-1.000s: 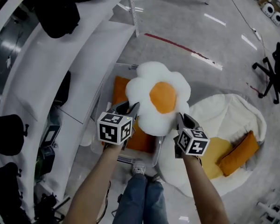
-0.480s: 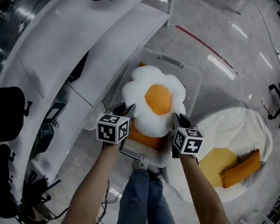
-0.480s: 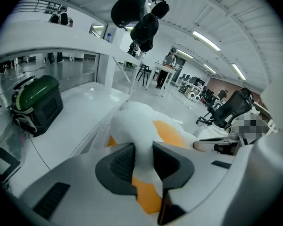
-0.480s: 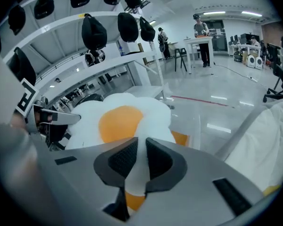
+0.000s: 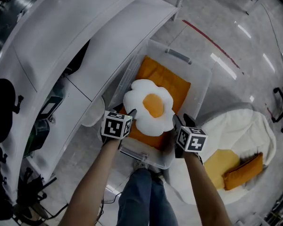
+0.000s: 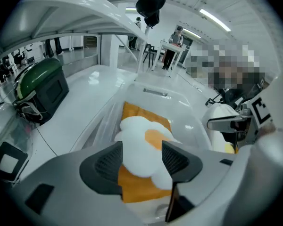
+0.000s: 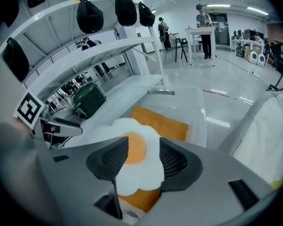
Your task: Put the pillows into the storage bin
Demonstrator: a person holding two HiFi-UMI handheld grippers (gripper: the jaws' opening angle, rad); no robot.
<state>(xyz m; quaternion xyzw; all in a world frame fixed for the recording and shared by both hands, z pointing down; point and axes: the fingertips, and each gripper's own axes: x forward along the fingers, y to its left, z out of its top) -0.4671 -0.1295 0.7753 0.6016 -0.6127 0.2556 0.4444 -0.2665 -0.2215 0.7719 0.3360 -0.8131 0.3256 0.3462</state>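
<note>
The jaws of the left gripper (image 6: 142,160) stood well apart, having just been opening. The white edge of the fried-egg pillow (image 5: 150,111) showed in the gap beyond the pads but was not pinched. The jaws of the right gripper (image 7: 144,158) had also just been opening, though less widely. The same pillow's yolk and white rim appeared between its pads without being pressed. Both grippers had thus released the pillow.

In the head view, the left gripper's tips stood at the pillow's left edge and the right gripper's tips at its right edge. Both grippers pointed steeply down, with the left marker cube (image 5: 116,125) and the right marker cube (image 5: 192,139) behind them, towards the person.

The fried-egg pillow lay inside the clear storage bin (image 5: 203,86), at its near end. It rested yolk up on an orange pillow (image 5: 172,81) that covered the bin's floor as far as the far end. A grey handle (image 5: 178,56) sat on the bin's far rim.

The bin's left side stood just beside a white shelf unit (image 5: 85,32). To the bin's right lay a white beanbag (image 5: 247,124) carrying a yellow cushion (image 5: 217,161) and a second orange pillow (image 5: 243,170).
</note>
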